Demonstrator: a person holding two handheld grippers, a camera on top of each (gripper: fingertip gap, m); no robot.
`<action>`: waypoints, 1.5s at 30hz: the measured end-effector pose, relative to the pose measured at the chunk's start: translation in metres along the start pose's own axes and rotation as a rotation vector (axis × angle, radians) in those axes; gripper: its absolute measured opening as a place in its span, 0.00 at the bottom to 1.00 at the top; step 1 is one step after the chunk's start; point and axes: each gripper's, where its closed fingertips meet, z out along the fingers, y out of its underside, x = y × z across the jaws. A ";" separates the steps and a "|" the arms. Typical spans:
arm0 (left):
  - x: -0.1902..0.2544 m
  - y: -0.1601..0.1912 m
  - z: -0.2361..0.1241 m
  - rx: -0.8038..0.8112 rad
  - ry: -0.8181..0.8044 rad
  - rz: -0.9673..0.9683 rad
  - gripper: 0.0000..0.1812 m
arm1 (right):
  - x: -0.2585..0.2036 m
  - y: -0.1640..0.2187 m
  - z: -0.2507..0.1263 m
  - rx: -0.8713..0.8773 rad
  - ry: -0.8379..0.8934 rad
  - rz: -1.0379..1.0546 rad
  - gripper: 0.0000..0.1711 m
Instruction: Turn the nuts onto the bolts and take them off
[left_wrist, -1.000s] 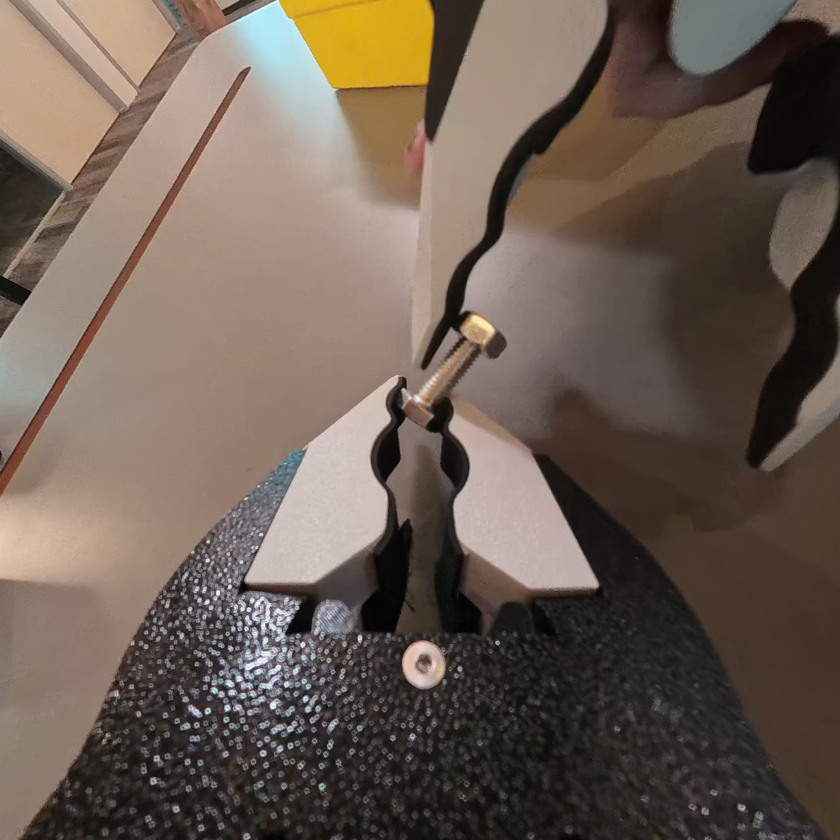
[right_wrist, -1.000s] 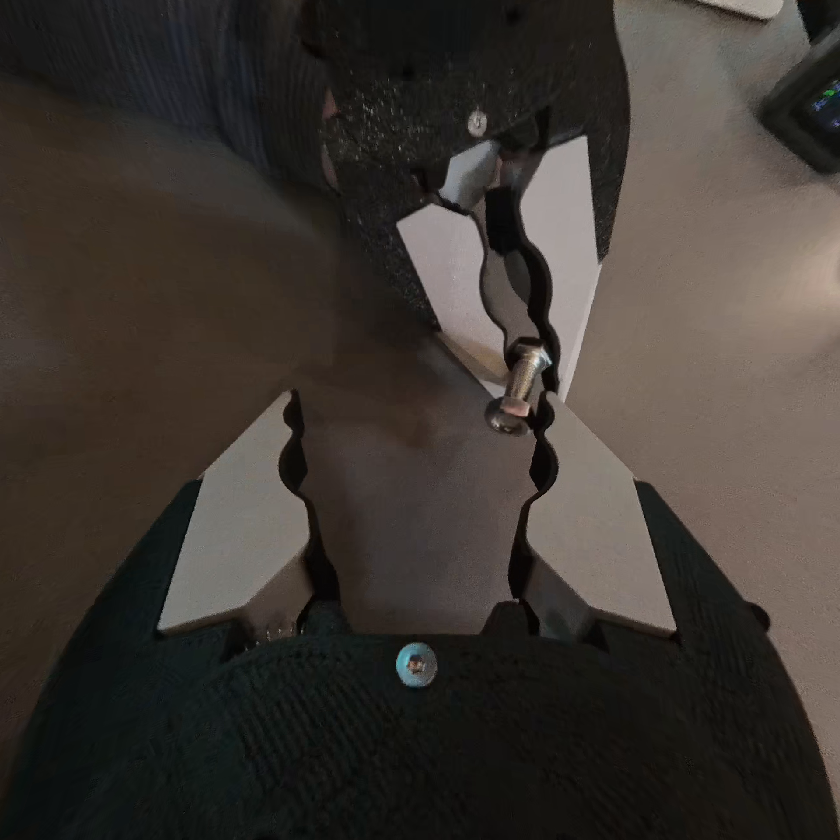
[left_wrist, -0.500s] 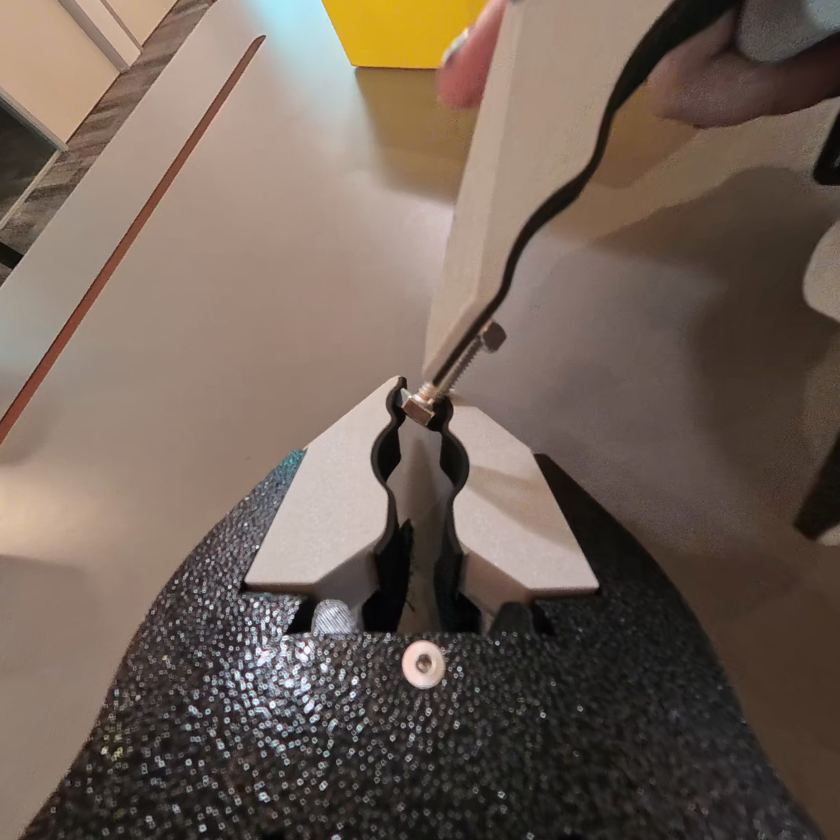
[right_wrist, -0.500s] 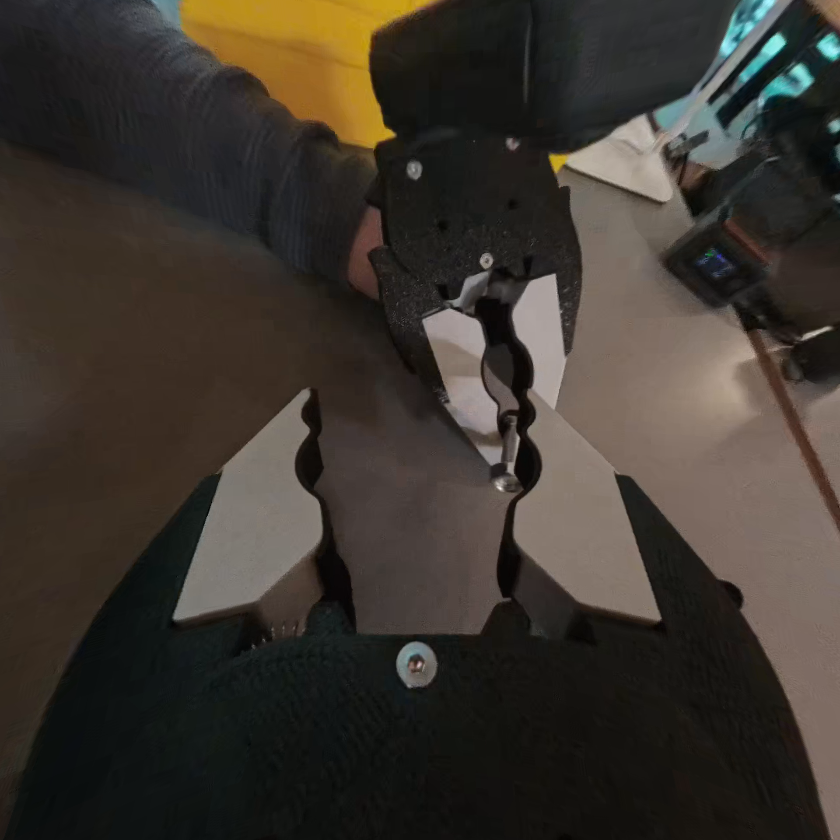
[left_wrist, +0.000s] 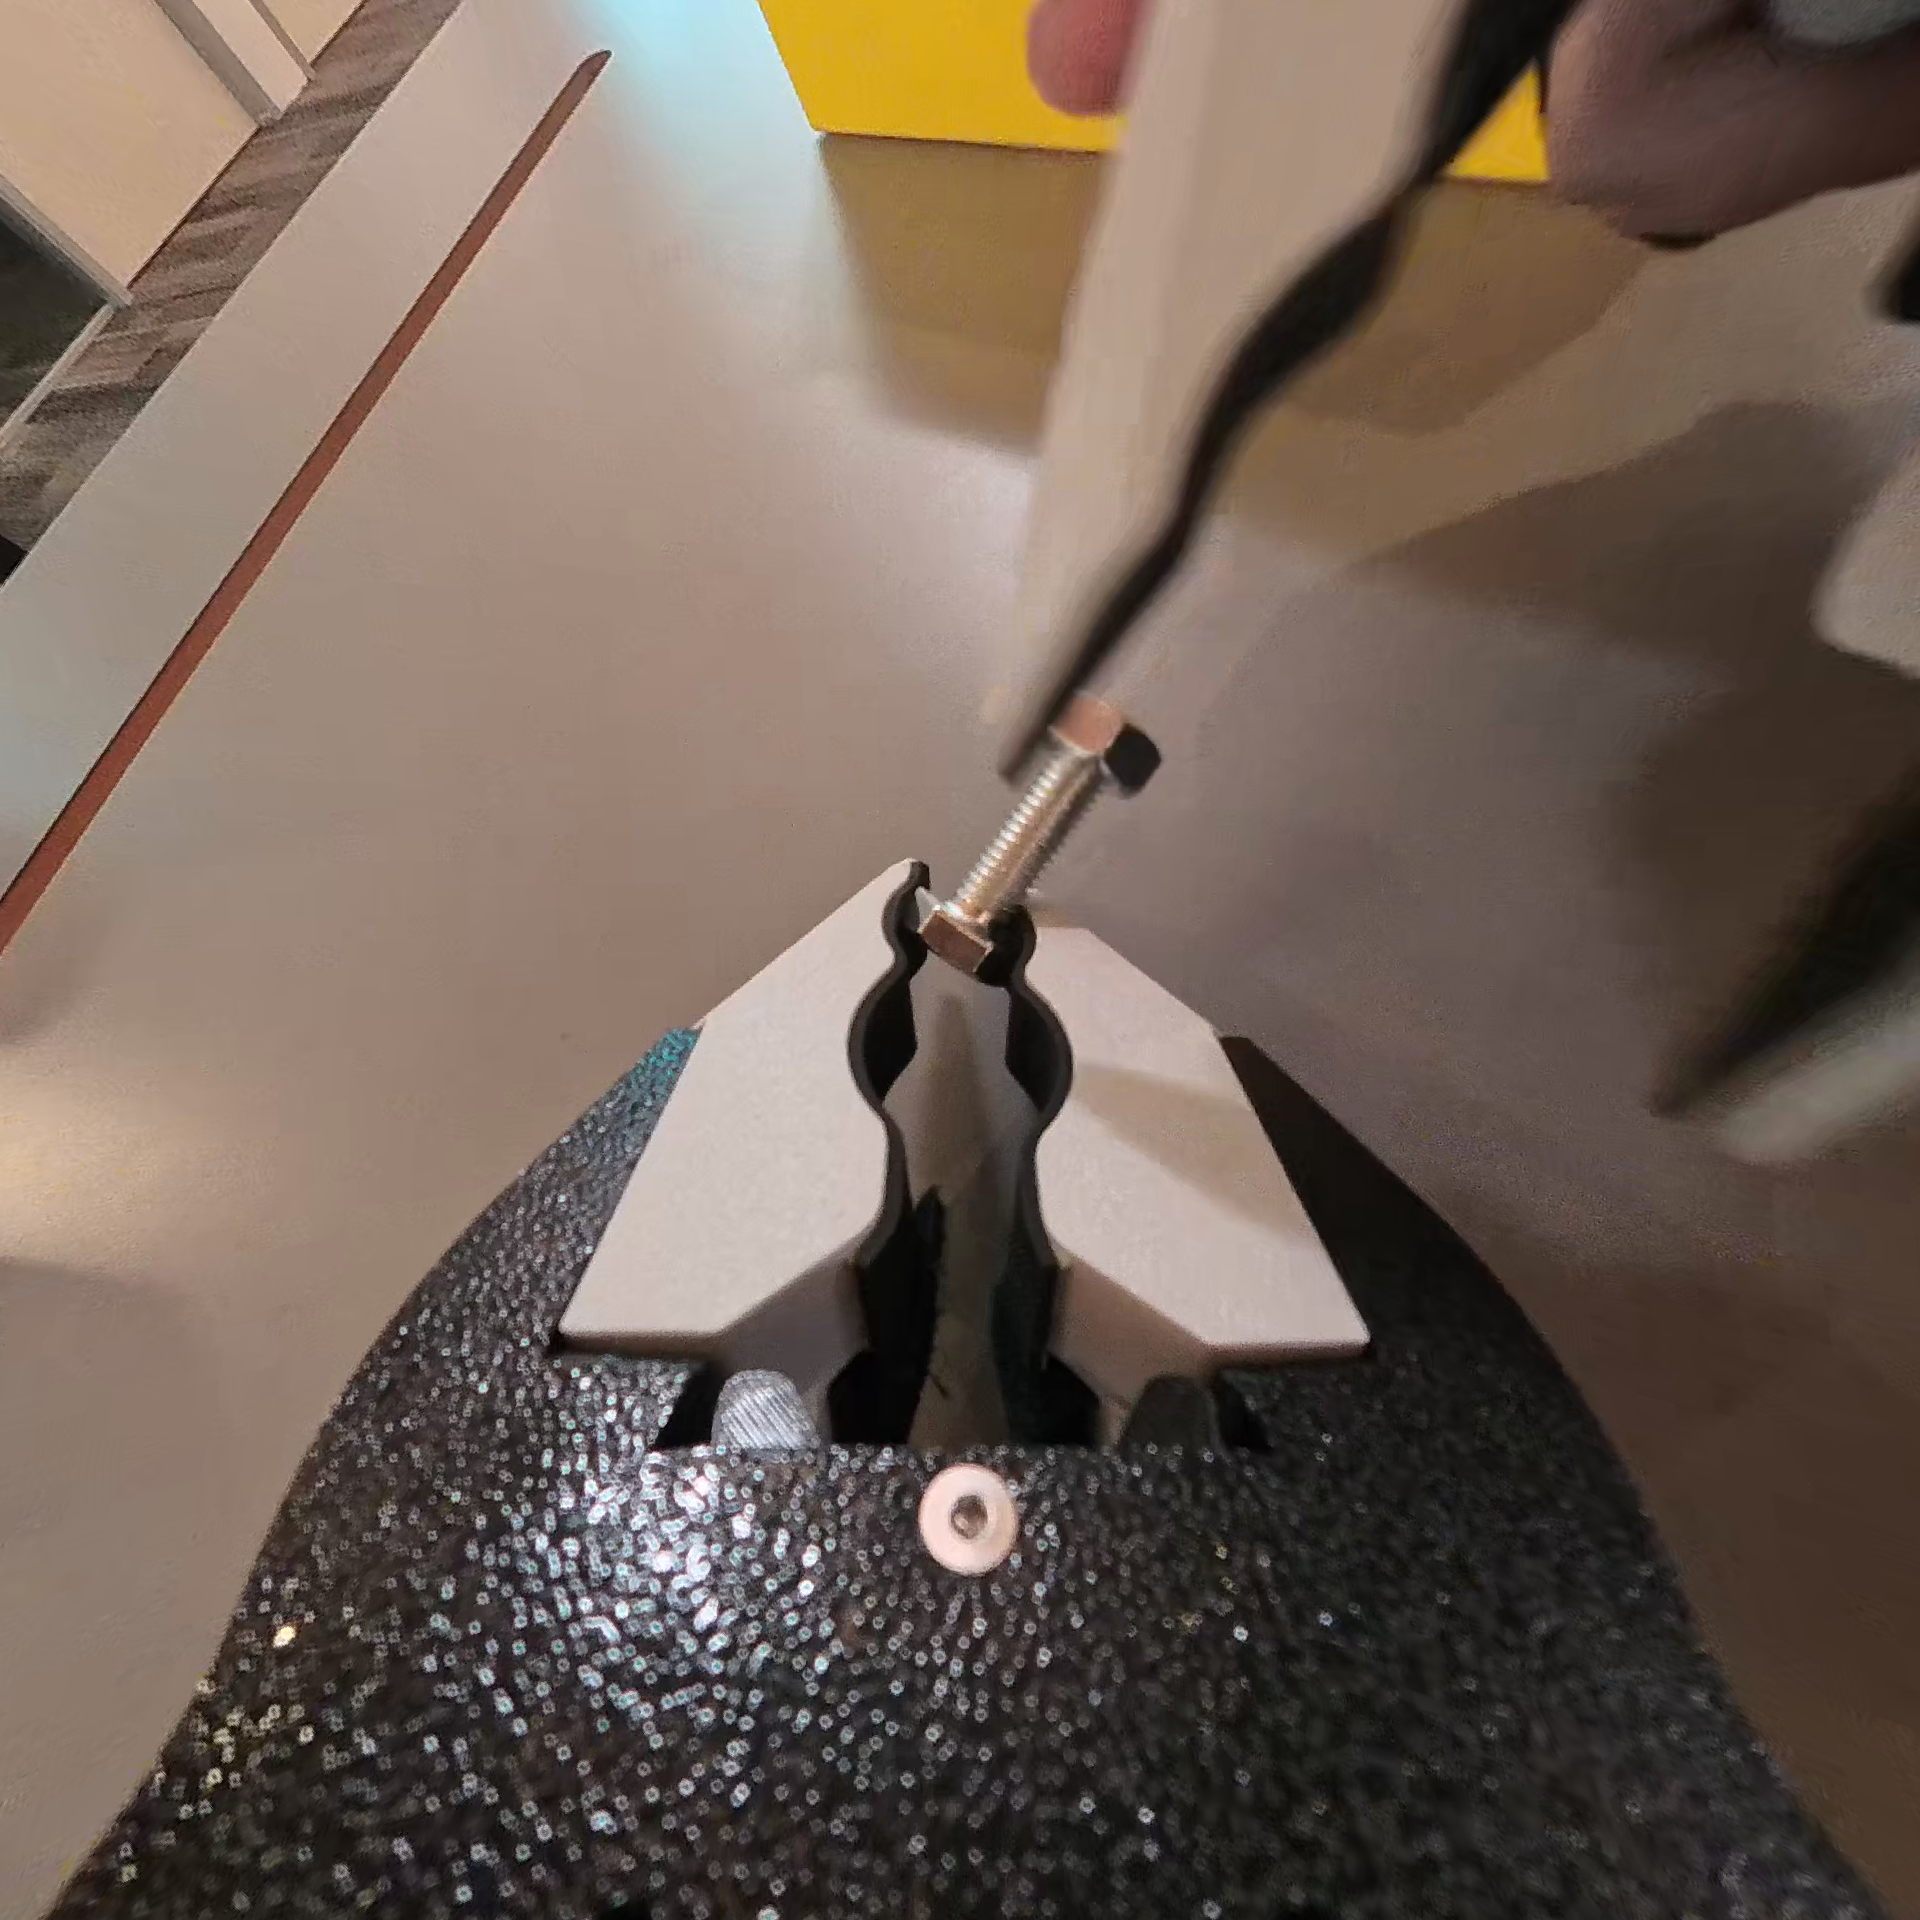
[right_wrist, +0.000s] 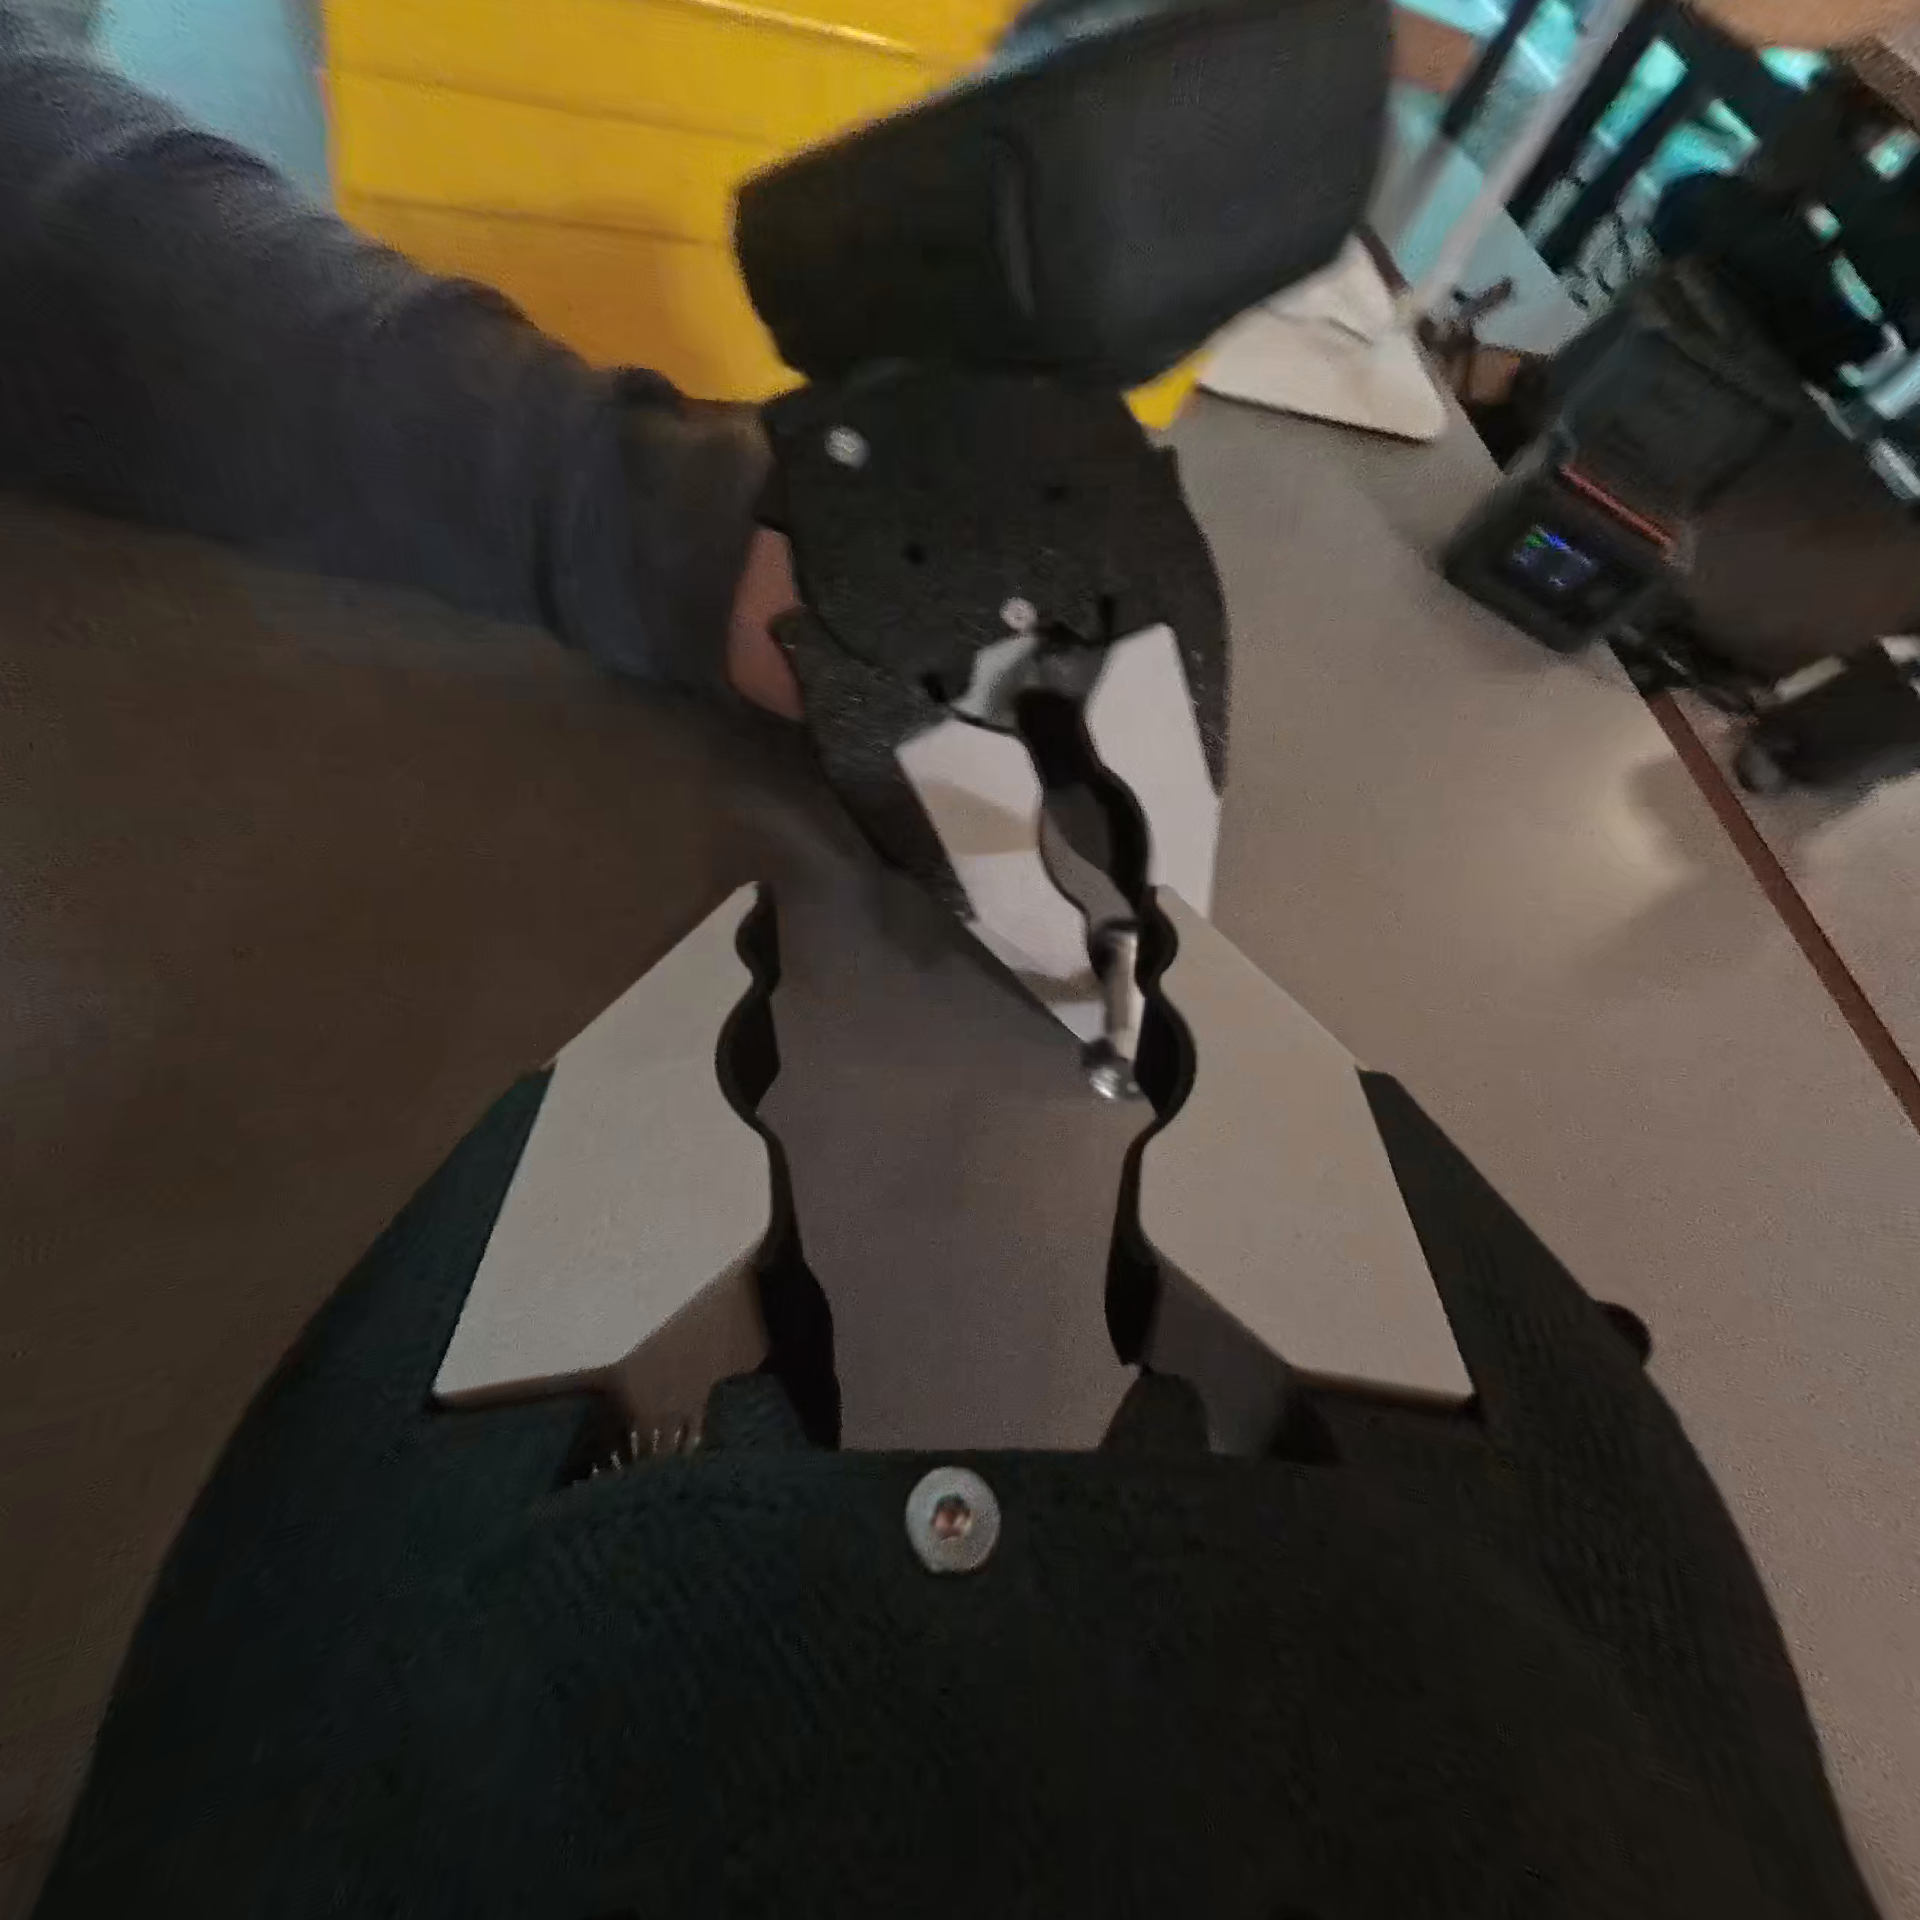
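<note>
My left gripper (left_wrist: 966, 914) is shut on one hex end of a silver bolt (left_wrist: 1023, 831) at its fingertips. The bolt points away and up, with a hex nut (left_wrist: 1107, 748) at its far end. My right gripper (left_wrist: 1371, 914) comes in from above, open and blurred; one finger's tip (left_wrist: 1049, 707) lies against the nut. In the right wrist view the right gripper (right_wrist: 956, 914) is wide open, and the bolt (right_wrist: 1120, 987) with its nut (right_wrist: 1110, 1081) sits beside the right-hand finger (right_wrist: 1247, 1143). The left gripper (right_wrist: 1122, 925) faces me there.
The grey table (left_wrist: 623, 623) has a brown edge strip (left_wrist: 312, 468) at left. A yellow box (left_wrist: 935, 62) stands at the back. In the right wrist view, a dark sleeve (right_wrist: 312, 416) holds the left gripper and a black device with a small screen (right_wrist: 1548, 561) stands at right.
The right gripper has stayed open and shifted and tilted, so the bolt now reaches deeper between its fingers. The left gripper has kept its hold on the bolt.
</note>
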 end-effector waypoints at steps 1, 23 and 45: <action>0.000 0.000 0.000 0.000 -0.001 0.002 0.06 | 0.016 0.011 0.000 -0.049 0.062 0.072 0.36; -0.002 -0.005 -0.014 0.037 0.084 -0.237 0.06 | 0.041 0.012 0.001 -0.108 0.488 -0.906 0.10; -0.016 -0.024 -0.019 0.186 -0.070 -0.118 0.06 | 0.041 0.012 -0.006 0.104 0.083 0.275 0.31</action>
